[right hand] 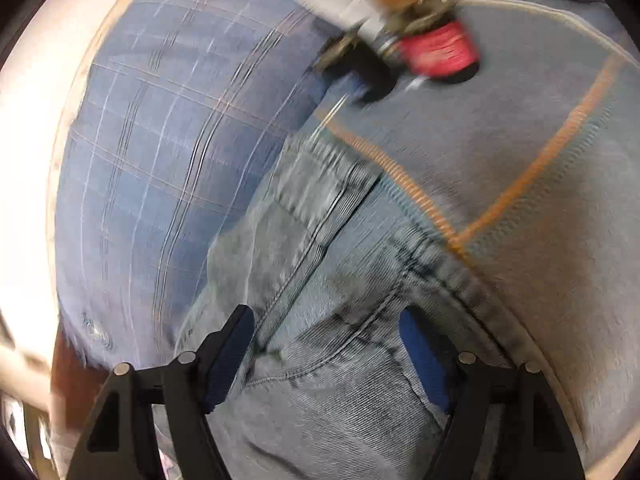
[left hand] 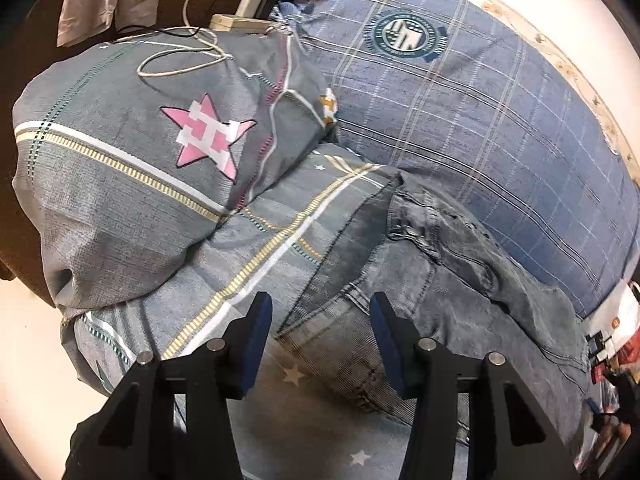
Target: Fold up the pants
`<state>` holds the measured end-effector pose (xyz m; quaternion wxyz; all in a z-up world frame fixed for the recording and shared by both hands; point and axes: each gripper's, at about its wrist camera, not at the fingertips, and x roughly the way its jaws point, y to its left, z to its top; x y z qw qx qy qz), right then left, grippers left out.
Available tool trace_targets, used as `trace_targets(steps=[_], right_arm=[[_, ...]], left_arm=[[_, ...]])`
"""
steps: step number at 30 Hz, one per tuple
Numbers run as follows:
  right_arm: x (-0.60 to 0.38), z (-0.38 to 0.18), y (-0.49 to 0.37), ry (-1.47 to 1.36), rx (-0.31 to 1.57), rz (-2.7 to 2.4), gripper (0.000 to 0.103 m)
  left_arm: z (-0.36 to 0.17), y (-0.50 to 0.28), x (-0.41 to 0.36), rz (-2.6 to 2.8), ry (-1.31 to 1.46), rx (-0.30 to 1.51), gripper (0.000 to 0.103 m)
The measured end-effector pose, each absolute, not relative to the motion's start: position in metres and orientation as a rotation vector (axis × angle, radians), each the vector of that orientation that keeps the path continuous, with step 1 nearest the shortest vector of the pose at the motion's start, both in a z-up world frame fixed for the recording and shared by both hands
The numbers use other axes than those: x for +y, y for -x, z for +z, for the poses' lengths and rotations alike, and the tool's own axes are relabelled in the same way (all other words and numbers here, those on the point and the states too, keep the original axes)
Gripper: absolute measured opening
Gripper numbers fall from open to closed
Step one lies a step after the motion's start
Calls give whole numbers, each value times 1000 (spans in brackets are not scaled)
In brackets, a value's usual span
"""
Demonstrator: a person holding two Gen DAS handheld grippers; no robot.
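A grey pillow (left hand: 132, 168) bearing a pink star is lying at the head of the bed, with a white charging cable (left hand: 188, 46) looping over its top edge toward a white power strip (left hand: 236, 22). A blue checked quilt (left hand: 460, 120) with a round green badge is bulging along the far side, and its edge is lying just beside the pants (left hand: 440, 288). In the right wrist view, which is blurring, a red-capped container (right hand: 440, 50) and other small clutter are sitting near the far end of the grey striped bedsheet (right hand: 520, 128).

The faded denim pants are lying on that bedsheet between the pillow and the quilt, bunching into folds along the quilt side.

The left tool (left hand: 320, 336) is pointing down at a slant over the pants' hem edge, its 2 blue-padded fingers (left hand: 256, 344) standing apart with nothing pressing between them. The right tool (right hand: 328, 356) is tilting down likewise over a seamed part of the pants, its fingers spreading wide and the denim lying under the gap without being pinched.
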<state>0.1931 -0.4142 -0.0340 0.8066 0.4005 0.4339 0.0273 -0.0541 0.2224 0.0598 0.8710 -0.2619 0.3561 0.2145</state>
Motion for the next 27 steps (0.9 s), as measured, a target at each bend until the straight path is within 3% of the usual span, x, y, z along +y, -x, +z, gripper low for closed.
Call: trace_targets(steps=[2, 4, 5, 10, 16, 27], right_arm=[[-395, -16, -190, -712, 886, 156, 81], [-390, -28, -202, -576, 907, 98, 96], [-398, -47, -211, -555, 994, 29, 94], [-369, -11, -196, -465, 876, 62, 94], [-324, -17, -169, -373, 863, 184, 94], [-307, -46, -126, -361, 899, 230, 94]], left_arm=[[56, 48, 225, 433, 559, 761, 55], [55, 36, 227, 394, 582, 778, 55], [57, 30, 227, 366, 583, 781, 56], [59, -36, 235, 188, 611, 835, 60], [17, -120, 247, -39, 767, 1034, 60], [11, -132, 253, 96, 733, 1035, 60]])
